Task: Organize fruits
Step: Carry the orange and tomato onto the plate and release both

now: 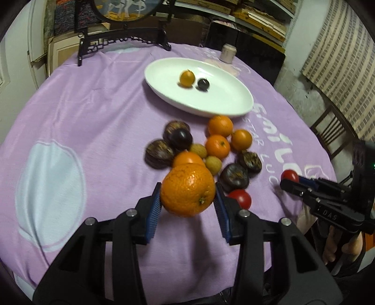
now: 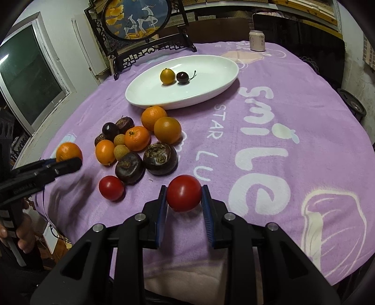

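My left gripper (image 1: 188, 190) is shut on a large orange (image 1: 188, 189) and holds it above the purple cloth, near the front of a fruit pile (image 1: 201, 150). My right gripper (image 2: 184, 193) is shut on a red tomato (image 2: 184, 192), also lifted; it shows in the left wrist view (image 1: 289, 176) at the right. The pile holds oranges (image 2: 137, 138), dark water chestnuts (image 2: 160, 158), small yellowish longans (image 2: 121, 151) and a second tomato (image 2: 111, 188). A white oval plate (image 2: 211, 79) behind the pile holds a small yellow fruit (image 2: 167, 76) and a dark cherry (image 2: 182, 77).
A black carved stand with a round deer picture (image 2: 136, 21) stands at the table's back left. A drink can (image 2: 257, 40) stands at the back right. The purple cloth (image 2: 281, 140) with white lettering covers the round table. A chair (image 1: 332, 131) is at the right.
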The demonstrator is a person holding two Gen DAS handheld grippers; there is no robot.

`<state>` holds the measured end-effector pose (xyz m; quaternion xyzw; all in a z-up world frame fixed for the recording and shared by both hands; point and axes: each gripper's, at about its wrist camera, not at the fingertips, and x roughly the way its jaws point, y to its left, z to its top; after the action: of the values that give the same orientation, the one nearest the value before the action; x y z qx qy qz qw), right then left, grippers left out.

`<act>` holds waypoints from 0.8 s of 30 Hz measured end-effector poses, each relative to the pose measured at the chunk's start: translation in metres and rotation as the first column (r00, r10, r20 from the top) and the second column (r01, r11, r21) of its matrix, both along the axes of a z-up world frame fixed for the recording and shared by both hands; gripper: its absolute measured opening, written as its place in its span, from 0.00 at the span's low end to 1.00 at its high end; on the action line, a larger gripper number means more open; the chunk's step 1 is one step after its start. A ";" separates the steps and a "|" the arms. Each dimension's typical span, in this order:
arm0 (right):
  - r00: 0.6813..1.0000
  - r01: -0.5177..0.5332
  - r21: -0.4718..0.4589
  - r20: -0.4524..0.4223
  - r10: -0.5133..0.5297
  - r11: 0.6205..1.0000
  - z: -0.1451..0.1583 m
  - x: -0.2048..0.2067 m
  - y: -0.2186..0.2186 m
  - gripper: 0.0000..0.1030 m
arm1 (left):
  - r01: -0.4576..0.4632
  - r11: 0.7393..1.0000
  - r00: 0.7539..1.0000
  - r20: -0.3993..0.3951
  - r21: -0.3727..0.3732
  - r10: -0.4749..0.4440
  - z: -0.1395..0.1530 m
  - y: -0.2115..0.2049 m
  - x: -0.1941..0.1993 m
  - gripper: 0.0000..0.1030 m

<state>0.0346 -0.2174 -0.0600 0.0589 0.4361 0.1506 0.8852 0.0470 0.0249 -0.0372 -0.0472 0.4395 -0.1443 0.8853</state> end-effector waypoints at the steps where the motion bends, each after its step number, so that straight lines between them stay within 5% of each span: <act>1: 1.000 -0.005 0.004 0.001 0.005 1.000 0.002 0.003 0.001 0.28 | -0.002 1.000 1.000 0.008 0.006 0.002 0.003 0.001 0.003 0.42; 7: 0.998 -0.035 -0.002 0.054 0.035 0.999 0.027 0.039 0.009 0.28 | -0.024 0.998 0.999 0.044 0.059 0.021 0.025 0.001 0.051 0.42; 15: 0.996 0.002 -0.048 0.090 0.002 0.999 0.067 0.168 0.031 0.28 | -0.081 0.994 0.995 0.057 0.080 0.077 0.054 -0.027 0.195 0.43; 18: 0.996 0.052 -0.099 0.075 -0.045 0.994 0.057 0.228 0.038 0.28 | -0.095 0.994 0.995 0.013 0.048 0.094 0.045 -0.035 0.240 0.43; 24: 0.998 0.059 -0.099 0.022 -0.057 0.993 0.033 0.261 0.033 0.28 | -0.068 0.997 0.997 -0.042 0.049 0.070 0.016 -0.044 0.270 0.43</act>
<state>0.2956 -0.1842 -0.0273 0.0259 0.4328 0.1036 0.8951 0.3168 -0.0194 -0.0211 -0.0444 0.4601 -0.1022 0.8809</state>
